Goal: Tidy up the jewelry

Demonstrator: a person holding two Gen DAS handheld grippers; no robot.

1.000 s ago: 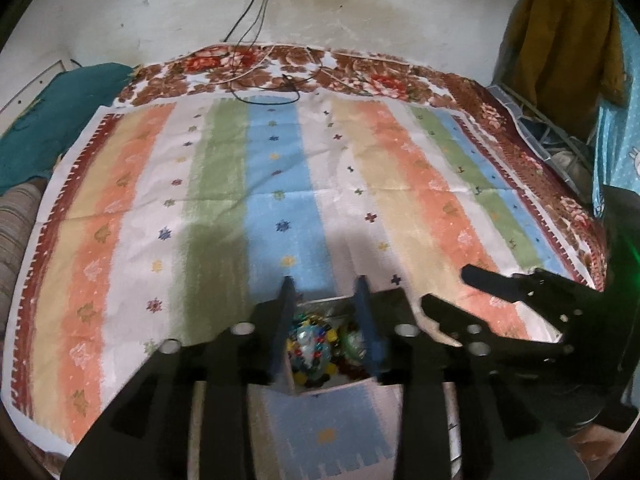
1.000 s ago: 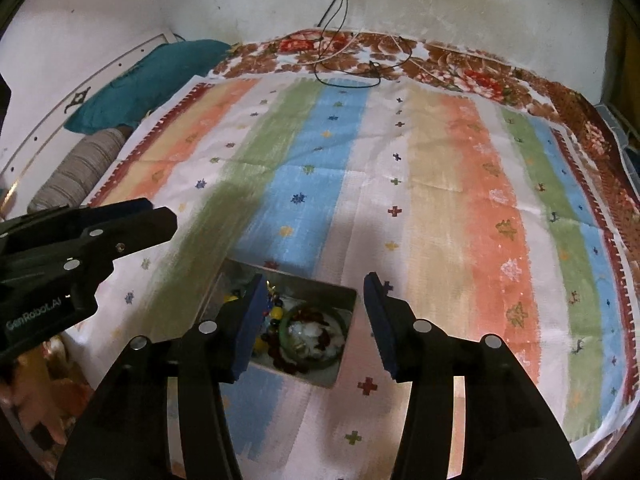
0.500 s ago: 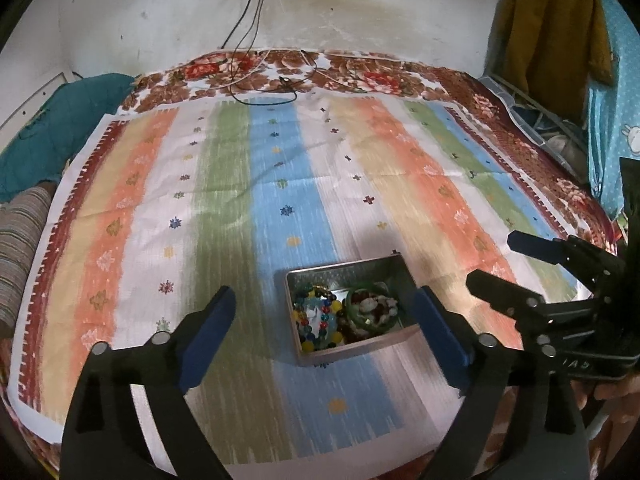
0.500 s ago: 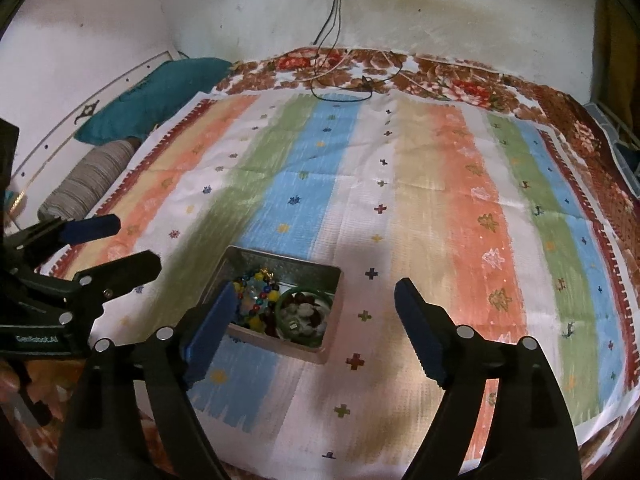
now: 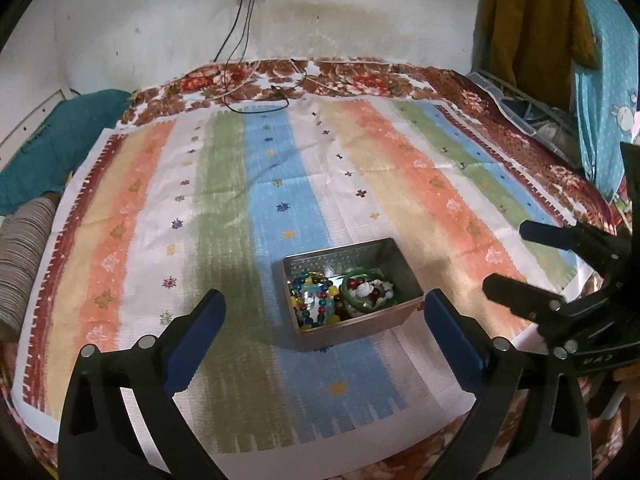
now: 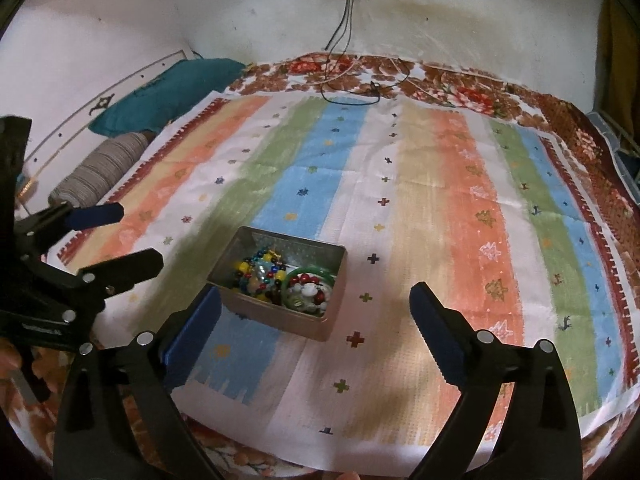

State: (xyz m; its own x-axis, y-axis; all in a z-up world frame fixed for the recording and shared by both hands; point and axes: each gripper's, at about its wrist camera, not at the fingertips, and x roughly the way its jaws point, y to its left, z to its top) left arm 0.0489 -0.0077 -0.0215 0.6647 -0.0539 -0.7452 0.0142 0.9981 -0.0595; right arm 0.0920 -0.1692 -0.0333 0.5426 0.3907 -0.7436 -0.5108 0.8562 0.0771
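Striped cloth (image 5: 360,168) in orange, green and blue is covering a floral bedspread (image 5: 352,76) below a stained white wall (image 6: 460,16). A metal tin (image 5: 356,322) of beaded bracelets (image 5: 314,296) is sitting on it. Left gripper (image 5: 324,312) and right gripper (image 6: 316,308) are opening, gripping nothing. Individual beads are blurring together.

Striped cloth (image 5: 360,184): orange, green, blue, white, tan bands; silver tin (image 5: 352,324); multicoloured beads (image 5: 312,300); green bangle (image 5: 370,294).
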